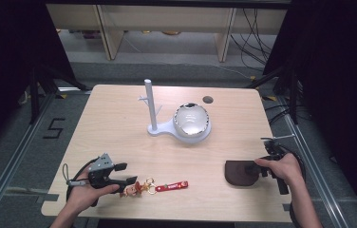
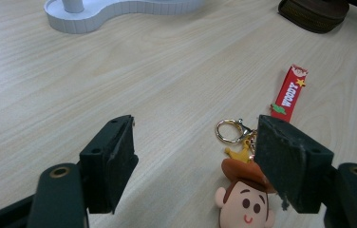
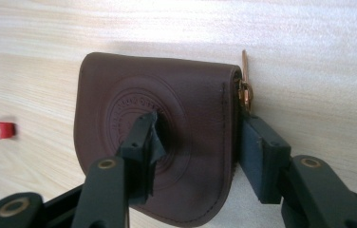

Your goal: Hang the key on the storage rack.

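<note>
A keychain lies near the table's front edge: a cowboy figure (image 1: 132, 190) (image 2: 243, 199), a gold ring (image 1: 149, 184) (image 2: 230, 130) and a red strap (image 1: 172, 185) (image 2: 289, 94). My left gripper (image 1: 126, 173) (image 2: 195, 126) is open just left of it, and the figure's hat touches the right-hand jaw in the left gripper view. A brown leather pouch (image 1: 237, 173) (image 3: 191, 99) lies flat at the front right. My right gripper (image 1: 254, 168) (image 3: 198, 123) is open at the pouch's right edge. One jaw is over the embossed flap and the other beside the zip edge.
A white stand (image 1: 167, 129) (image 2: 115, 12) sits mid-table, with an upright post (image 1: 151, 104) and a shiny round bowl (image 1: 192, 118) on its base. A dark round hole (image 1: 208, 99) is in the tabletop behind it. Shelving and cables lie beyond the far edge.
</note>
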{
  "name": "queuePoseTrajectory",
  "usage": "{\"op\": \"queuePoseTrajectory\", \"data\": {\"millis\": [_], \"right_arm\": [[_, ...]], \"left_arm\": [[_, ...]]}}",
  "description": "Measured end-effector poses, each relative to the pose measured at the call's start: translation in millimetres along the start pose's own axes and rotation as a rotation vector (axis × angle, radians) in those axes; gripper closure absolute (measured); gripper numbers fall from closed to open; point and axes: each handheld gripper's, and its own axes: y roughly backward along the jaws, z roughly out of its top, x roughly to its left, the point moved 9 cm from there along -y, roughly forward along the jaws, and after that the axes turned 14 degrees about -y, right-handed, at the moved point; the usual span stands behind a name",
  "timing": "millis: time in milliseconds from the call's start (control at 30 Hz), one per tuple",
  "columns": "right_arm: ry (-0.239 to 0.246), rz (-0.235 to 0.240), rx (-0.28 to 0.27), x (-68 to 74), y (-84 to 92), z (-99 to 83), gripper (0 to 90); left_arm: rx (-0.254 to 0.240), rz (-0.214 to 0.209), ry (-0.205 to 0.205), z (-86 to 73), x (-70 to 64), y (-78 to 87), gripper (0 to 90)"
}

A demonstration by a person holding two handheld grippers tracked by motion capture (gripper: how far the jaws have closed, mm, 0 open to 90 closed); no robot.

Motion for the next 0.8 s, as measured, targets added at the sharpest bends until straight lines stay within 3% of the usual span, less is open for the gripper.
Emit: {"op": "queuePoseTrajectory", "data": {"millis": [33, 100, 133, 167, 233, 267, 300, 333, 367, 400, 467, 500, 533, 567, 600, 700, 767, 800], "right_arm": [[0.025, -0.019, -0.03, -0.3, -1.7, 2.6, 53.0], [0.1, -0.069, -0.032, -5.3, 0.6, 3.7, 53.4], [0.007, -0.045, -0.016, 5.9, 1.5, -1.0, 53.7], [0.069, -0.075, -0.051, 2.1, 1.7, 3.6, 53.9], [0.007, -0.06, -0.067, 10.3, 4.0, 1.2, 58.0], [-0.007, -0.078, -0.04, 12.8, 8.5, -2.7, 58.1], [0.086, -0.106, -0.075, 6.5, 11.4, 1.9, 58.2], [0.034, -0.103, -0.068, 11.6, 12.1, -2.0, 58.3], [0.041, -0.112, -0.071, 12.0, 12.6, -2.7, 58.4], [0.094, -0.126, -0.083, 8.9, 14.0, -0.6, 58.5], [0.113, -0.14, -0.104, 10.8, 18.4, -0.9, 60.7], [0.13, -0.137, -0.141, 12.1, 18.8, 0.8, 60.9], [0.172, -0.168, -0.149, 8.6, 20.9, 3.0, 60.9], [0.101, -0.169, -0.145, 15.4, 21.2, -2.0, 61.0], [0.189, -0.182, -0.165, 11.0, 22.7, 2.4, 62.8], [0.222, -0.16, -0.211, 17.4, 32.6, 3.4, 67.1], [0.205, -0.211, -0.232, 20.5, 39.1, 1.6, 67.3], [0.224, -0.216, -0.234, 20.1, 40.0, 2.4, 67.4]], "left_arm": [[-0.002, 0.003, -0.001, -0.1, 0.4, 0.3, 29.0], [-0.009, 0.012, 0.004, -0.2, 1.1, 0.7, 29.0], [-0.001, 0.005, 0.001, -1.2, 1.6, 1.6, 29.0], [-0.01, 0.008, 0.006, -1.2, 2.1, 1.6, 29.1], [-0.001, 0.012, 0.006, -2.3, 3.5, 2.8, 29.2], [-0.006, 0.016, 0.01, -2.4, 4.0, 2.7, 29.2], [-0.005, 0.014, 0.013, -2.9, 4.4, 2.7, 29.2], [-0.003, 0.014, 0.012, -3.6, 4.7, 2.7, 29.3], [0.002, 0.015, 0.008, -4.3, 5.1, 3.0, 29.3], [-0.003, 0.021, 0.009, -4.4, 5.3, 2.8, 29.3], [0.002, 0.016, 0.014, -5.3, 4.8, 3.3, 29.3], [0.002, 0.018, 0.012, -5.5, 5.1, 3.4, 29.3], [0.002, 0.018, 0.012, -5.5, 5.1, 3.4, 29.3], [0.0, 0.018, 0.018, -6.3, 5.1, 3.4, 29.3], [0.001, 0.016, 0.016, -6.7, 5.4, 3.6, 29.4], [0.005, 0.021, 0.016, -8.1, 6.7, 4.9, 29.4], [-0.007, 0.022, 0.024, -7.7, 6.7, 4.3, 29.5], [-0.003, 0.024, 0.026, -8.0, 6.9, 4.5, 29.5]]}}
